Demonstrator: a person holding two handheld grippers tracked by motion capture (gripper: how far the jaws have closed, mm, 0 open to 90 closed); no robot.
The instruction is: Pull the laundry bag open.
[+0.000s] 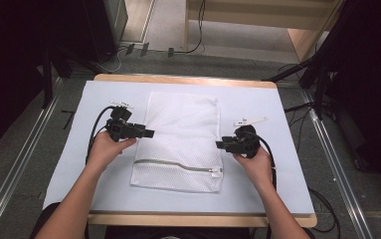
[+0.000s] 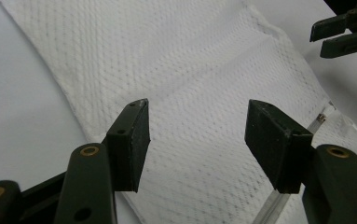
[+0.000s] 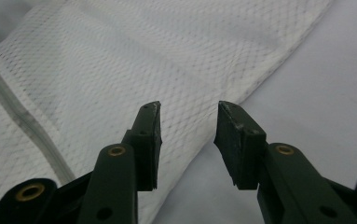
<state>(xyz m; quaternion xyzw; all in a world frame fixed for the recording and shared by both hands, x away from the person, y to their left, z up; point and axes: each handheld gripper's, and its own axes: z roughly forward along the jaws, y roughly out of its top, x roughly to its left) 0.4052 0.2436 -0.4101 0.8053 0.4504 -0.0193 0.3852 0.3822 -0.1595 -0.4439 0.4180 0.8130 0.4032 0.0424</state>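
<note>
A white mesh laundry bag (image 1: 183, 134) lies flat in the middle of the table, its zipper (image 1: 178, 165) running across near the front end with the pull at the right. My left gripper (image 1: 150, 133) hovers at the bag's left edge, jaws open, pointing right over the mesh (image 2: 199, 112). My right gripper (image 1: 219, 145) sits at the bag's right edge, pointing left, jaws open with a narrower gap over the bag's border (image 3: 185, 116). Neither holds anything. In the left gripper view the right gripper (image 2: 341, 35) appears at the top right.
The table (image 1: 257, 189) carries a pale grey-blue cover with a wooden rim. Black stands and cables sit on the floor to the left, right and behind. A person's forearms enter from the bottom edge.
</note>
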